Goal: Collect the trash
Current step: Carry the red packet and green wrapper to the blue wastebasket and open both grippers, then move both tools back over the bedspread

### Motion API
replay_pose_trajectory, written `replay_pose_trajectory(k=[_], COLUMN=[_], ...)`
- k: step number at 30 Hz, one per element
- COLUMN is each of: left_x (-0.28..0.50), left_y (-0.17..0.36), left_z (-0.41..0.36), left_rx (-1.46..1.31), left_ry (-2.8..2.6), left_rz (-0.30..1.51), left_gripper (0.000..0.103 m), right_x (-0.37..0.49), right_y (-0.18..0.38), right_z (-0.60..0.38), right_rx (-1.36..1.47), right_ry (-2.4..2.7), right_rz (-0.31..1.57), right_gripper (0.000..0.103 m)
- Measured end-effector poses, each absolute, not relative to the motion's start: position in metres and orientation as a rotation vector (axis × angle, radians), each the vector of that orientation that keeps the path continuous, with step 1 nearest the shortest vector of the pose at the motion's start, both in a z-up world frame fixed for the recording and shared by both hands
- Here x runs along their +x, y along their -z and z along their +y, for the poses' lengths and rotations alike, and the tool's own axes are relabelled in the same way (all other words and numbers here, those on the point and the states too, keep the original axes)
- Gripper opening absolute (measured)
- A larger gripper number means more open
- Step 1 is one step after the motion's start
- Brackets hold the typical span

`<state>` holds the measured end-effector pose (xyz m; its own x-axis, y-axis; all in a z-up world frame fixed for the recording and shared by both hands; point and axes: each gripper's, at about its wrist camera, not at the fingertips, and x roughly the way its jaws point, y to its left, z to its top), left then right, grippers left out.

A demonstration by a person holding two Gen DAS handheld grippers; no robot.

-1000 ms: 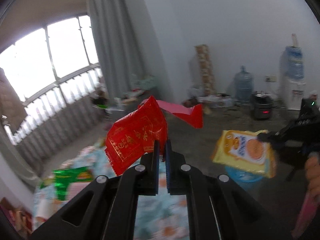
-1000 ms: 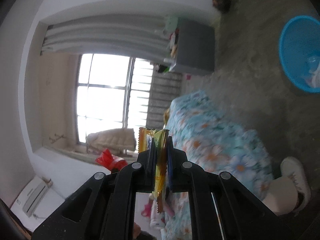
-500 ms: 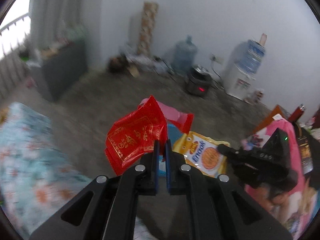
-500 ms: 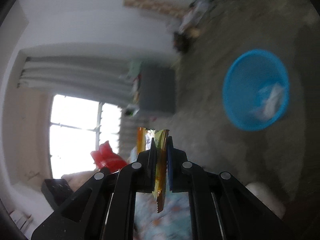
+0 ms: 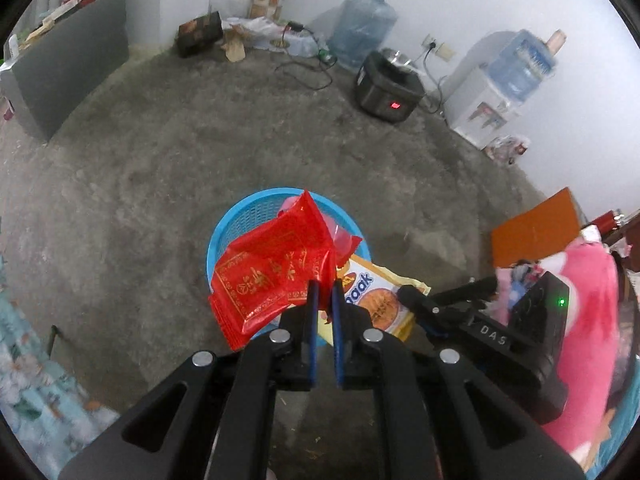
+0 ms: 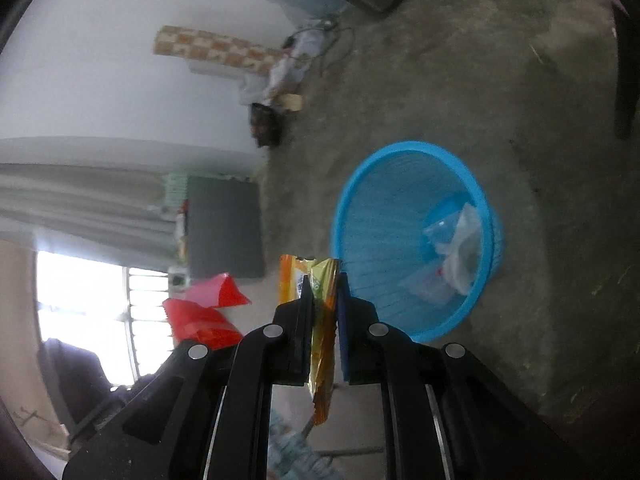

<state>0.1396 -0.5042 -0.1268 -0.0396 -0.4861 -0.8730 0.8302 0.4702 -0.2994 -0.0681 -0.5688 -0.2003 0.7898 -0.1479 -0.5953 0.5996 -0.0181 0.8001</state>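
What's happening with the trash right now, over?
Left gripper shut on red wrapper. Right gripper shut on yellow snack bag. Both above blue basket. Nothing in the way.

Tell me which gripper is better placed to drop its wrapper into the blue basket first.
Probably the left gripper. Its red wrapper already hangs over the blue basket. The right gripper holds the yellow wrapper beside the rim, not yet clearly above the opening.
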Motion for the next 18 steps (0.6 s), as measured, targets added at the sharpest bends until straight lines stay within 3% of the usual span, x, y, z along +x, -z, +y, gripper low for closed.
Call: replay_pose_trajectory(k=[3, 4, 5, 7, 10, 18], left_x=[0.142, 0.143, 0.142, 0.145, 0.145, 0.141], left_y=[0.144, 0.151, 0.156, 0.165, 0.167, 0.144], left_z=[-0.519, -0.524, -0.528, -0.536, -0.538, -0.529], left_rx=[0.377, 0.376, 0.379, 0.378, 0.380, 0.347], left_ry=[1.093, 1.092, 1.089, 1.080, 1.070, 1.086], left_rz=[1.203, 1.212, 1.221, 1.238, 1.218, 1.139], left_gripper=[0.008, 0.010, 0.015, 0.033, 0.045, 0.057], right_x=[-0.062, -0.059, -0.056, -0.055, -0.057, -0.078], right_y=[0.218, 0.223, 0.231, 0.241, 0.254, 0.249], right_z=[-0.579, -0.583, -0.587, -0.593, -0.596, -0.586], right_rx=[1.481, 1.477, 1.467, 1.472, 1.476, 1.467], right_ry=[0.657, 0.678, 0.704, 0.743, 0.791, 0.852], right_rz=[0.425, 0.437, 0.458, 0.492, 0.526, 0.492], right_gripper=[0.012, 0.017, 0.030, 0.044, 0.051, 0.057])
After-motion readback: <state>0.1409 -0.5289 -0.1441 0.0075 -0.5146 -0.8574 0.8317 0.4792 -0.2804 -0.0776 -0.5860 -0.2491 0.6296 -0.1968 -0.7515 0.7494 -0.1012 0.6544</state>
